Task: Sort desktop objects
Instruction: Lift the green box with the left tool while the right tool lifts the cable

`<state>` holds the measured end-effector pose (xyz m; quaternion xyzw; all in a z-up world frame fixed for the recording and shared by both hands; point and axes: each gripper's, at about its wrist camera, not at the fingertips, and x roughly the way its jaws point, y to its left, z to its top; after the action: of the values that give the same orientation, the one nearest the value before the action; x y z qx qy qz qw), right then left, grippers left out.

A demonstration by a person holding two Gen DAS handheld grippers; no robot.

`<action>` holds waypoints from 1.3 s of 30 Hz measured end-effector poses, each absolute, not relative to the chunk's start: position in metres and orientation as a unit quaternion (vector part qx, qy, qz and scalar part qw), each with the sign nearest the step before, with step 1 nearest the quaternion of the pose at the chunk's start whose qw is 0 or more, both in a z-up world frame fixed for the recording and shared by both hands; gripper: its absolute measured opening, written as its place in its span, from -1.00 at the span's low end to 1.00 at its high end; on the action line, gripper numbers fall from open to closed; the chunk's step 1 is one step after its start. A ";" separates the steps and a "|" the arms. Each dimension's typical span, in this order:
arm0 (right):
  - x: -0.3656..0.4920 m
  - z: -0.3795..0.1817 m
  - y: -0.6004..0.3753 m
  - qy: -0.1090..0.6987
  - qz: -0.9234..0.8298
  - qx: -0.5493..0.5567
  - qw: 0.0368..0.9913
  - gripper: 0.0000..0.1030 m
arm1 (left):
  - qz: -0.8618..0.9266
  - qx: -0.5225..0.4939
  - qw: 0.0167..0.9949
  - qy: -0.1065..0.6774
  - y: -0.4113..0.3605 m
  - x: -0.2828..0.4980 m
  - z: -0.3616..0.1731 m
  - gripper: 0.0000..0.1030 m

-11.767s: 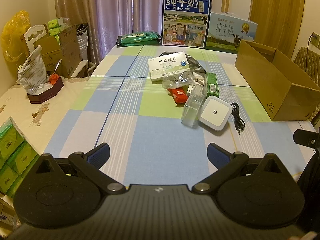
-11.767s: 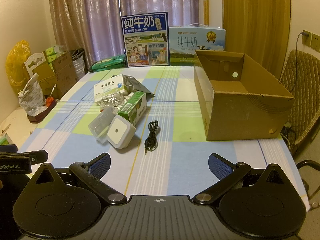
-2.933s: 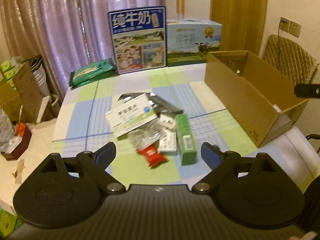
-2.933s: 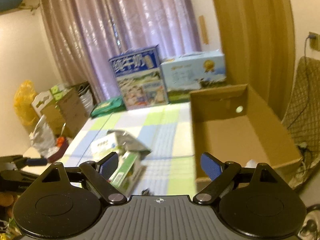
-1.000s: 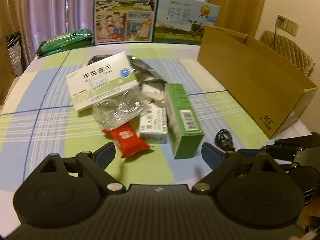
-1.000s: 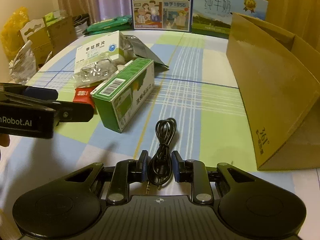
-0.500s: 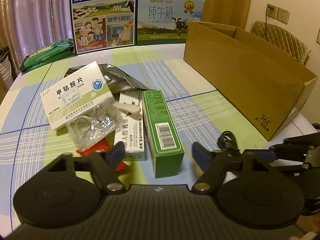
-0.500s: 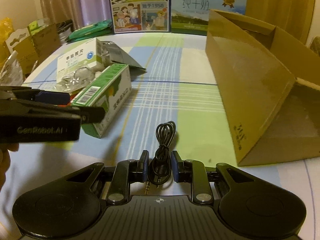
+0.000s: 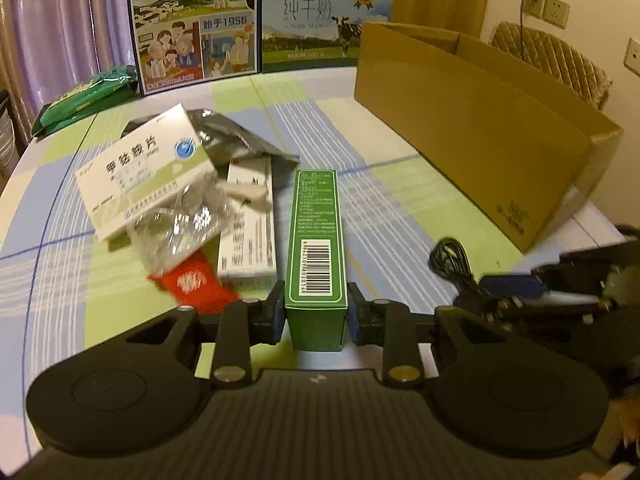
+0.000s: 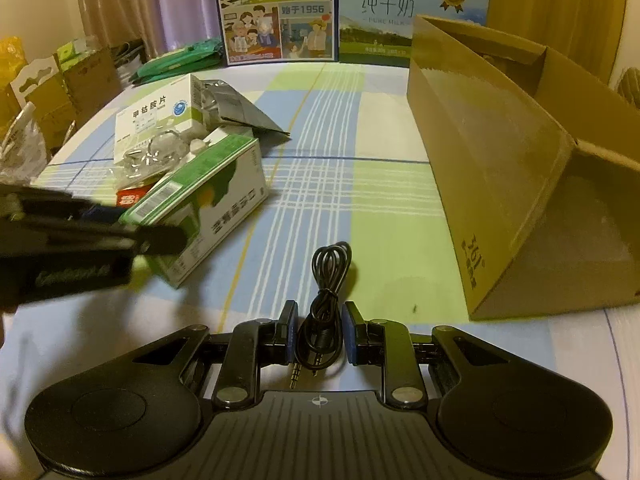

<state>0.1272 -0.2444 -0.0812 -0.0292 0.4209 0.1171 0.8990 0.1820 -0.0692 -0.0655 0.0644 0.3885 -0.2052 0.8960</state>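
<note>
Carton (image 10: 500, 168) open on counter (image 10: 320, 184) at right; inside mostly hidden by near wall. Left gripper (image 9: 316, 312) jaws clamped on near end of green box (image 9: 318, 236), barcode up, beside pile. Right gripper (image 10: 318, 336) jaws closed on coiled black cable (image 10: 326, 300), plugs toward camera. Pile's clear packet (image 9: 180, 232) blurred.

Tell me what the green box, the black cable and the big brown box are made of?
Green box: looks like thin printed card, slightly glossy, with sharp folded edges and a barcode. Black cable: probably rubbery plastic around wire, a soft coil with metal plug tips. Big brown box: cardboard, plain brown with open flaps and a faint sheen on its side.
</note>
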 end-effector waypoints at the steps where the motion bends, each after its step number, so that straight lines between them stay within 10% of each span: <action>1: 0.125 -0.080 -0.245 0.422 0.118 -0.027 0.899 -0.60 | -0.206 0.067 0.895 0.391 -0.068 0.176 -0.064 -0.52; 39: 0.117 -0.086 -0.242 0.413 0.105 -0.041 0.904 -0.60 | -0.211 0.094 0.883 0.408 -0.074 0.181 -0.064 -0.31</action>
<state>0.1172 -0.2423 -0.0860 -0.0412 0.4134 0.1046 0.9036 0.1805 -0.0738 -0.0641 0.0944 0.4080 -0.2115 0.8831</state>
